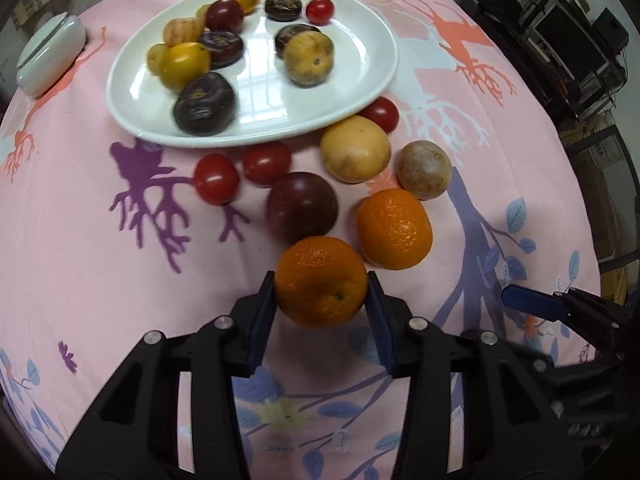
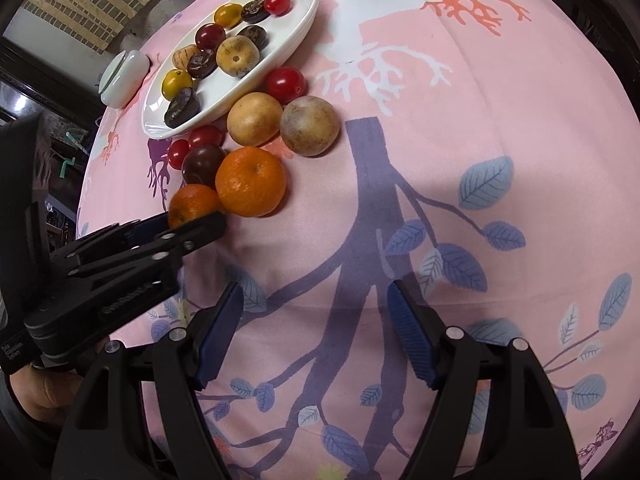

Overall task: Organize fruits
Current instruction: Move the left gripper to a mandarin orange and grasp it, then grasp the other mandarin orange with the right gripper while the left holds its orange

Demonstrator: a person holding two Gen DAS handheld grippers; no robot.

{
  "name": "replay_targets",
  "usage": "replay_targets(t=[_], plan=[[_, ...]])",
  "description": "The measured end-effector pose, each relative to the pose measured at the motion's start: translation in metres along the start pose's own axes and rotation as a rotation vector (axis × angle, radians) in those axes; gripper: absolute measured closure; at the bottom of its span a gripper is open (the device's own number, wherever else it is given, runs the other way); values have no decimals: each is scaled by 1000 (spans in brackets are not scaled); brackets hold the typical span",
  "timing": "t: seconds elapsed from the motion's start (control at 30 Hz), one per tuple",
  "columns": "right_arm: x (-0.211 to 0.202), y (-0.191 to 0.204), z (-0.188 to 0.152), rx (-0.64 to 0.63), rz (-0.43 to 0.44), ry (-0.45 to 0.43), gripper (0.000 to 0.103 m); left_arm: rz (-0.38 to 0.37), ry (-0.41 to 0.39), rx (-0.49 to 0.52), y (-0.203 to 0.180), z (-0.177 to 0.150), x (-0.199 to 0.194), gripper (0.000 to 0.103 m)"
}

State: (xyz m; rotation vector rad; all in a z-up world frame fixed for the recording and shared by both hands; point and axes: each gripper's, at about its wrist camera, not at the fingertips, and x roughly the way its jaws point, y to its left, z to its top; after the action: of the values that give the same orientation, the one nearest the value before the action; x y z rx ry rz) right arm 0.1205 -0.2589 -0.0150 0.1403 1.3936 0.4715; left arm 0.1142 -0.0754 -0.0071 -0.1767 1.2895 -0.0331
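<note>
Gripping an orange [image 1: 321,281] between its fingers, the left gripper [image 1: 321,300] sits low over the tablecloth [image 1: 100,280]. Right gripper [image 2: 316,320] jaws spread, holding nothing. Plate [image 1: 360,92] already carries about ten small fruits. Outstanding beside it: second orange [image 1: 394,234], dark plum [image 1: 303,207], two tan fruits, three visible tomatoes. Judged roughly half complete.

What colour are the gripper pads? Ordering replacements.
Blue pads, black arms; clearest in the right wrist view.
</note>
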Motion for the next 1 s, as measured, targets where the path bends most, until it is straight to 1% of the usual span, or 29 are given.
replay_targets(t=[0.1, 0.23, 0.43, 0.57, 0.63, 0.73, 0.8, 0.9, 1.0], plan=[[1, 0, 0, 0, -1, 0, 28, 5, -11, -34, 17, -6, -13, 59], [6, 8, 0, -15, 6, 14, 28, 6, 0, -84, 36, -17, -19, 59], [11, 25, 2, -58, 10, 25, 28, 2, 21, -108, 47, -31, -18, 59], [19, 40, 7, -111, 7, 44, 28, 2, 17, -115, 52, -35, -20, 59], [22, 49, 9, -141, 0, 42, 28, 5, 12, -119, 55, -36, -22, 59], [26, 62, 16, -195, 18, 32, 28, 11, 4, -128, 59, -37, -24, 59], [29, 68, 21, -219, 27, 30, 33, 10, 7, -140, 63, -38, -24, 59], [34, 75, 32, -242, 22, 16, 34, 5, 13, -158, 70, -40, -23, 59], [41, 80, 37, -265, -26, 18, 37, 7, 18, -168, 73, -42, -22, 59]])
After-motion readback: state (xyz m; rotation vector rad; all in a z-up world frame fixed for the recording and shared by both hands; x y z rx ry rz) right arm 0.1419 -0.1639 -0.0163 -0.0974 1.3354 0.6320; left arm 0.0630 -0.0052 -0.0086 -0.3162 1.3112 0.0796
